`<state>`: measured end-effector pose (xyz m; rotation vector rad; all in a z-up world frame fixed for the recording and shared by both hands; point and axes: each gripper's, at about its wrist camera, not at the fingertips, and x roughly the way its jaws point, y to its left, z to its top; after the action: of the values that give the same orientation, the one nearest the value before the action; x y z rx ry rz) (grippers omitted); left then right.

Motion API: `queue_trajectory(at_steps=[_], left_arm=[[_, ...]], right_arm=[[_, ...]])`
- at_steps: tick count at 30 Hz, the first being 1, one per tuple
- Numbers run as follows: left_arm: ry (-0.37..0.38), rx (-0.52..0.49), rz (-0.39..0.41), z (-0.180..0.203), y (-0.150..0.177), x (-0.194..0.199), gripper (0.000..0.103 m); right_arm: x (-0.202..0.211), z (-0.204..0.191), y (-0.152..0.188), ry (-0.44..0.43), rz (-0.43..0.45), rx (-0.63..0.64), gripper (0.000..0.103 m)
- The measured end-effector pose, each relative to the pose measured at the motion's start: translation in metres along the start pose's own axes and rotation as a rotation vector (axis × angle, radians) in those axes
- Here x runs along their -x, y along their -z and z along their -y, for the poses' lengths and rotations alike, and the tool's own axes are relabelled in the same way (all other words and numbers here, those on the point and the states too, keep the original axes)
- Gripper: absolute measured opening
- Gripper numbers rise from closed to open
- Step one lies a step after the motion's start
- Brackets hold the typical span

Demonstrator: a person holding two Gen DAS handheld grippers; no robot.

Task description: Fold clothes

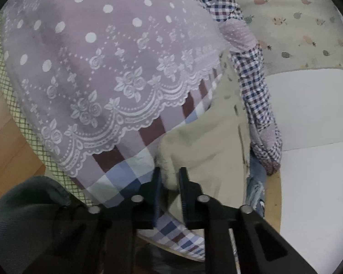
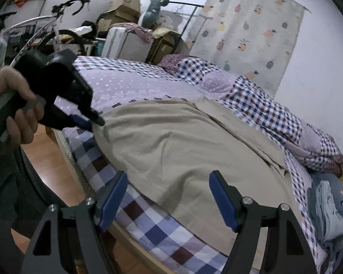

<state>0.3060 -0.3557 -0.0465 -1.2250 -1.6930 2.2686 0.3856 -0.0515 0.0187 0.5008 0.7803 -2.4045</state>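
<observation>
One beige garment (image 2: 171,141) is spread across the near part of the bed, over a checked and lilac bedcover. The fabric is plain, unpatterned and lightly creased, with shallow wrinkles running toward its near edge. A folded band or seam is seen along its far side, beside a rumpled checked quilt. Its near hem hangs slightly over the mattress edge. One corner, at the left in the right wrist view, is bunched and pinched up off the cover; in the left wrist view the same corner (image 1: 171,159) is seen gathered into a thick fold. The rest lies flat.
</observation>
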Motion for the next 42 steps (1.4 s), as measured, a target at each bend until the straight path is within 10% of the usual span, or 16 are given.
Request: queue_trajectory(at_steps=[11, 24, 30, 34, 40, 42], left_arm=[[0.175, -0.037, 0.030, 0.012, 0.006, 0.029, 0.003], [0.303, -0.008, 0.003, 0.009, 0.004, 0.032, 0.003], [0.318, 0.004, 0.004, 0.005, 0.005, 0.035, 0.003], [0.314, 0.013, 0.005, 0.001, 0.006, 0.038, 0.003], [0.288, 0.046, 0.026, -0.001, 0.004, 0.036, 0.020], [0.281, 0.051, 0.035, -0.001, 0.004, 0.036, 0.046]], right_arm=[[-0.034, -0.064, -0.018, -0.021, 0.078, 0.228, 0.077], [-0.083, -0.120, -0.028, 0.158, 0.200, 0.526, 0.076], [-0.106, -0.117, -0.023, 0.216, 0.159, 0.576, 0.048], [-0.113, -0.111, -0.023, 0.226, 0.135, 0.588, 0.007], [-0.097, -0.094, -0.044, 0.147, 0.118, 0.541, 0.005], [-0.092, -0.088, -0.052, 0.124, 0.105, 0.513, 0.005]])
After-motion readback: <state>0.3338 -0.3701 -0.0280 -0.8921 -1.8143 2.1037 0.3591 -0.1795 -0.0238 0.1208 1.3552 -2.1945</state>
